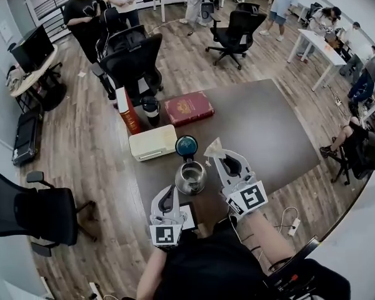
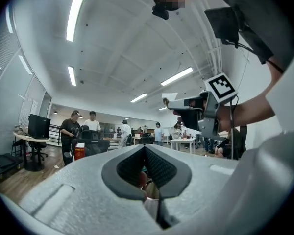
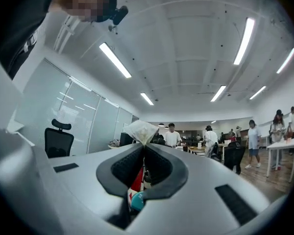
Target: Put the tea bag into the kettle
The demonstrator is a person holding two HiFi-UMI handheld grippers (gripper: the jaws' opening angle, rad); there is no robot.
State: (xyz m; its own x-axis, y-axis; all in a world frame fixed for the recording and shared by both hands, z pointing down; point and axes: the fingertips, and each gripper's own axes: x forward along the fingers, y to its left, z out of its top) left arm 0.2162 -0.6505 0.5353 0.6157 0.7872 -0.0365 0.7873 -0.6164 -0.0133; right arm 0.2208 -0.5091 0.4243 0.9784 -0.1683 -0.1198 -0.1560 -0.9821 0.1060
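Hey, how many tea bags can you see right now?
1: the tea bag pinched by the right gripper, just right of the kettle. More may hide inside the cream box.

The tea bag point(image 1: 213, 147) is off-white, the kettle point(image 1: 190, 179) shiny silver, its lid point(image 1: 186, 145) teal. The far book point(image 1: 188, 108) is dark red, the left box point(image 1: 152, 142) cream.

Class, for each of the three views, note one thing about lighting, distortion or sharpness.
Head view: the wide lens curves the edges of the table; the metal kettle carries bright highlights. Left gripper view: the ceiling strip lights blow out white, and the corners are black. Right gripper view: the tea bag at the jaw tips is fairly sharp, the people behind it small and soft.
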